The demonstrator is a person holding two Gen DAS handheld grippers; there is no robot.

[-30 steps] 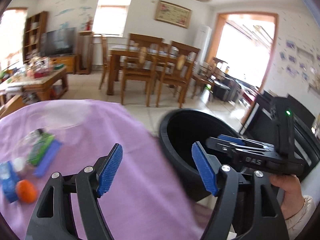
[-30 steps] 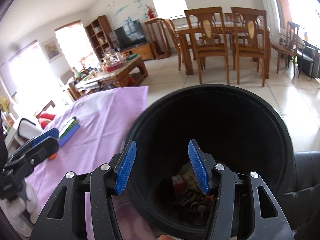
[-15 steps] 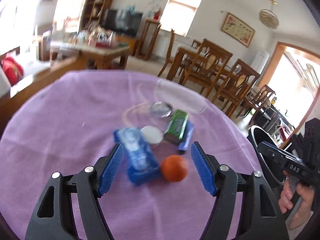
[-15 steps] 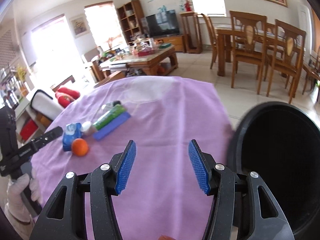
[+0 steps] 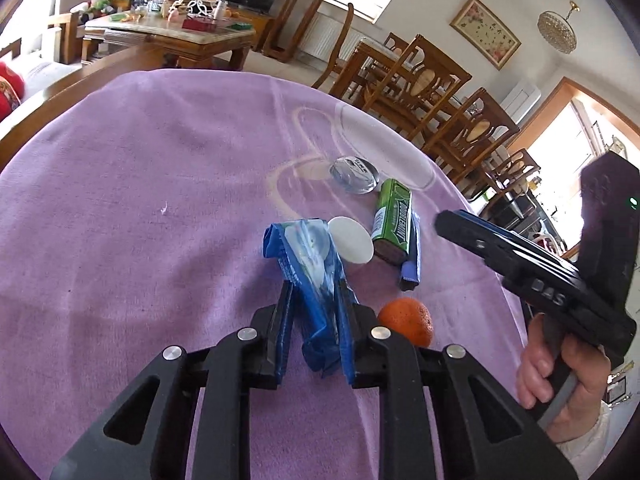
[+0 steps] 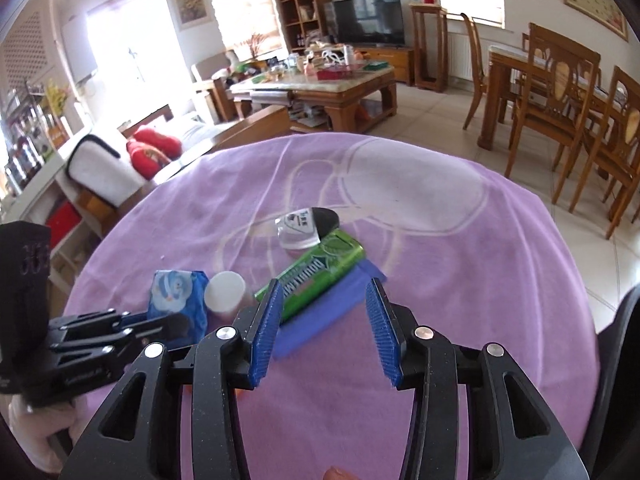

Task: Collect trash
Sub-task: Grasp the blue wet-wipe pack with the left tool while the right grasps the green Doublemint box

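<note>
Two fingers [image 5: 285,312] around crinkled blue wrapper [image 5: 312,264]

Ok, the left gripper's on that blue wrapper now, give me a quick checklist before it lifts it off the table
1. Left gripper closed on the blue wrapper: ok, both pads press its sides.
2. Grip placement: not ok, it pinches the near end only; most of the wrapper sticks out ahead and may droop.
3. White cap free of the wrapper: cannot tell, the two touch or overlap in the left wrist view.
4. Orange clear of the fingers: ok, it sits just right of them, apart.
5. Right gripper out of the way: ok, open and empty, over the green pack.
6. Bin position: cannot tell, only a dark edge shows at far right.
</note>
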